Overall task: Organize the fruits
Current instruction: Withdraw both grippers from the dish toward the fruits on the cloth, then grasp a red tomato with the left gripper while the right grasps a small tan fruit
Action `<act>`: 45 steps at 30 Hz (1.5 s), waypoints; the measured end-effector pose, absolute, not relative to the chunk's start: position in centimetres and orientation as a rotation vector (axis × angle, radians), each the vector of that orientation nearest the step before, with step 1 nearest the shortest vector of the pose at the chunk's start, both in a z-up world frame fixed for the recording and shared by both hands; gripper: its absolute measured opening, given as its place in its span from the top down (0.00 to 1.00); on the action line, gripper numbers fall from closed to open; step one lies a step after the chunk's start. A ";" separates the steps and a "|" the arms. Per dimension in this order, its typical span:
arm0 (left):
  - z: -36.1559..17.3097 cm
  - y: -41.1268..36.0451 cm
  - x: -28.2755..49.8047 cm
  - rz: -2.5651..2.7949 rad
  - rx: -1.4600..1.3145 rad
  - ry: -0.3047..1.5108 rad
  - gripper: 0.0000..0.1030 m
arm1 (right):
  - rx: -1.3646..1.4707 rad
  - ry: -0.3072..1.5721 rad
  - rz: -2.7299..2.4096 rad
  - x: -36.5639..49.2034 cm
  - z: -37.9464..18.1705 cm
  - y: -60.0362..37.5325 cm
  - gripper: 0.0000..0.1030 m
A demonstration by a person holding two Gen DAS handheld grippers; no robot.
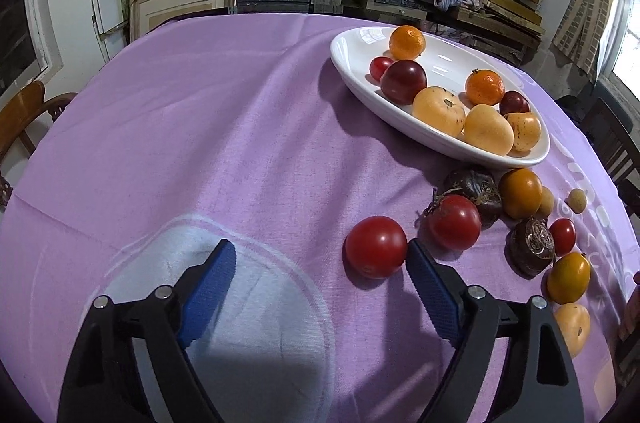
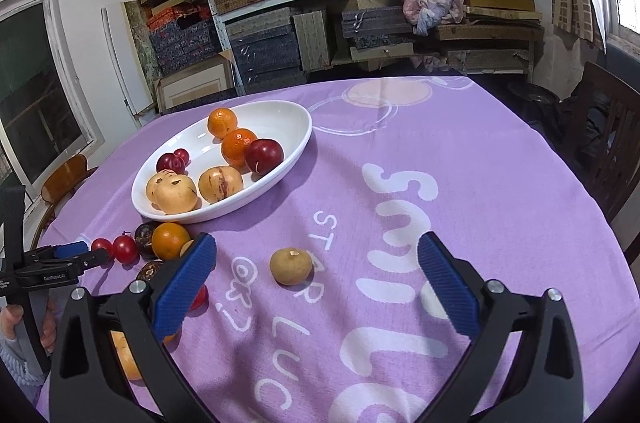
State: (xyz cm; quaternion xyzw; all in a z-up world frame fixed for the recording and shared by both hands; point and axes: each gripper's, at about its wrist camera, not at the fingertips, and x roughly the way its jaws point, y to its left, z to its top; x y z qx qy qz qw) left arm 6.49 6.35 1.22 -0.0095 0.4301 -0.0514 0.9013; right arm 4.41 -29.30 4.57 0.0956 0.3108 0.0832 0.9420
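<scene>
The left tool (image 1: 318, 255) is held low over the table (image 1: 200, 123), pointing forward along the purple cloth with its blue-padded jaws spread wide and nothing between them. A red tomato (image 1: 376, 247) sits on the cloth just outside the right-hand jaw, its side at that pad's tip; whether they actually touch cannot be told. Just beyond it lies a second red tomato (image 1: 453, 221), and a loose cluster of dark, orange and small red fruits trails away to the right.

The white oval dish (image 1: 360, 71) stands farther off on the right side of the left wrist view, holding two mandarins, dark red plums and pale yellow fruits.

The right tool (image 2: 316, 259) is also low and angled down toward the table, its jaws standing wide apart and holding nothing. A small tan round fruit (image 2: 291, 266) lies alone on the cloth's white lettering, ahead of the tool and between the lines of its two jaws, clear of both pads. In the right wrist view the left tool shows at the left edge, near the loose fruits in front of the dish.
</scene>
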 end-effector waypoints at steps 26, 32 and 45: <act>2.3 0.3 2.9 -0.356 0.186 0.772 0.62 | 0.203 0.663 0.181 5.2 3.9 -29.2 0.04; 0.8 -0.4 3.1 -0.400 0.221 0.861 0.62 | 0.224 0.677 0.183 5.4 3.5 -29.6 0.04; 0.6 -0.3 3.6 -0.432 0.146 0.874 0.70 | 0.197 0.687 0.213 5.5 3.5 -28.9 0.04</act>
